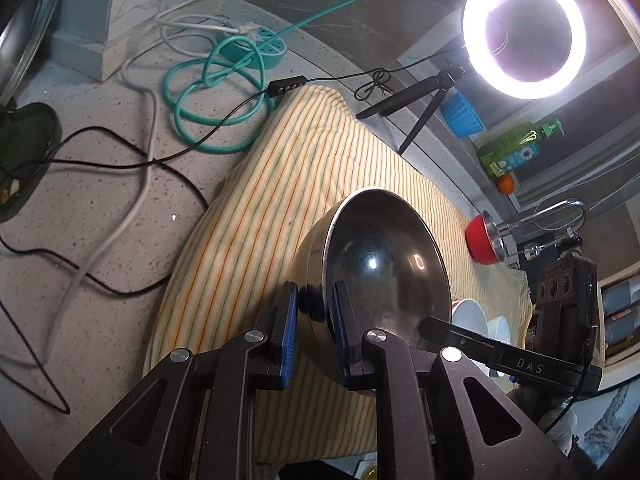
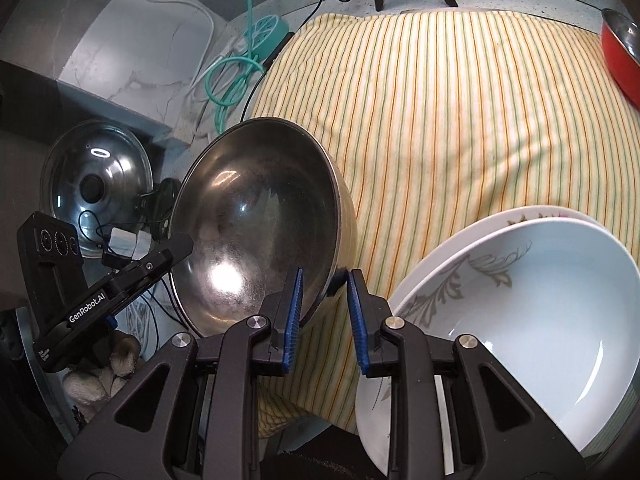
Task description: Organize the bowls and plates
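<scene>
1. Left wrist view, far left: a dark green dish (image 1: 24,152) sits on the speckled counter (image 1: 100,208) with a few pale scraps in it; what they are cannot be told.
2. The steel bowl (image 1: 384,264) is held tilted above the striped cloth (image 1: 280,184), its hollow empty and turned toward the right.
3. The left gripper (image 1: 314,312) is clamped on the bowl's rim, one blue pad (image 1: 289,332) pressed on the outer wall, the other inside.
4. Right of it, a red bowl (image 1: 478,242) stands near the cloth's far edge beside the faucet (image 1: 560,212); its contents cannot be seen.
5. Right wrist view, left: a glass pot lid (image 2: 96,184) leans behind the left gripper's body.
6. The same steel bowl (image 2: 264,224) shows a scuffed, shiny interior with bright glare and a thin rolled rim.
7. The right gripper (image 2: 326,316) stands spread apart, its fingers straddling the bowl's near rim; whether either pad touches the metal cannot be told.
8. Lower right: an empty pale blue bowl (image 2: 540,320) with a grey leaf pattern rests on a white plate (image 2: 376,420) at the cloth's near edge.
</scene>
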`<state>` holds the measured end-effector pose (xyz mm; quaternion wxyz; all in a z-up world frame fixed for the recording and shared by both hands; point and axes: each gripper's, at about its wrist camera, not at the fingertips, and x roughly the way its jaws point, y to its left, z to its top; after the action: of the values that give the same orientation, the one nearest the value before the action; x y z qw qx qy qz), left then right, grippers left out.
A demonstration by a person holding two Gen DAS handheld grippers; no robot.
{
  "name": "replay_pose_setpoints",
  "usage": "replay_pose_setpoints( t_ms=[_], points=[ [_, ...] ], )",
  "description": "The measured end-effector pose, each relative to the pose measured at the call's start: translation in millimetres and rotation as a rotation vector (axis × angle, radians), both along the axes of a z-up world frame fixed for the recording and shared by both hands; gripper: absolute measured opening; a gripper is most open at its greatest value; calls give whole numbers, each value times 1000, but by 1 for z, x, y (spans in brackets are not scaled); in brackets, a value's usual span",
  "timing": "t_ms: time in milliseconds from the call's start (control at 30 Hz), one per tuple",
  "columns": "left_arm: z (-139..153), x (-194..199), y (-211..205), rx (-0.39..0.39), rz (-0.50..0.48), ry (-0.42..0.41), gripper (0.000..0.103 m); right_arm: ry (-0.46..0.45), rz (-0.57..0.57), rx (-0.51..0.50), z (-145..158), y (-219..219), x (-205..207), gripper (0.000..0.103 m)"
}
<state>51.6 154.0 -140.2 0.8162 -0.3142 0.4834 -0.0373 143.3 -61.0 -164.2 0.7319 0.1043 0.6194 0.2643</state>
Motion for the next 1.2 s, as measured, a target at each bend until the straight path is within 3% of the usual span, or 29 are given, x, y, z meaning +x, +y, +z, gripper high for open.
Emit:
replay_pose_setpoints(
  t_ms=[400,1200],
  points=[
    [0,-22,5,-8,27,1,15,22,50,-15,-9,7,-12,24],
    [-10,-27,7,-1,51,27,15,11,85,-12,-8,11,-18,24]
  ],
)
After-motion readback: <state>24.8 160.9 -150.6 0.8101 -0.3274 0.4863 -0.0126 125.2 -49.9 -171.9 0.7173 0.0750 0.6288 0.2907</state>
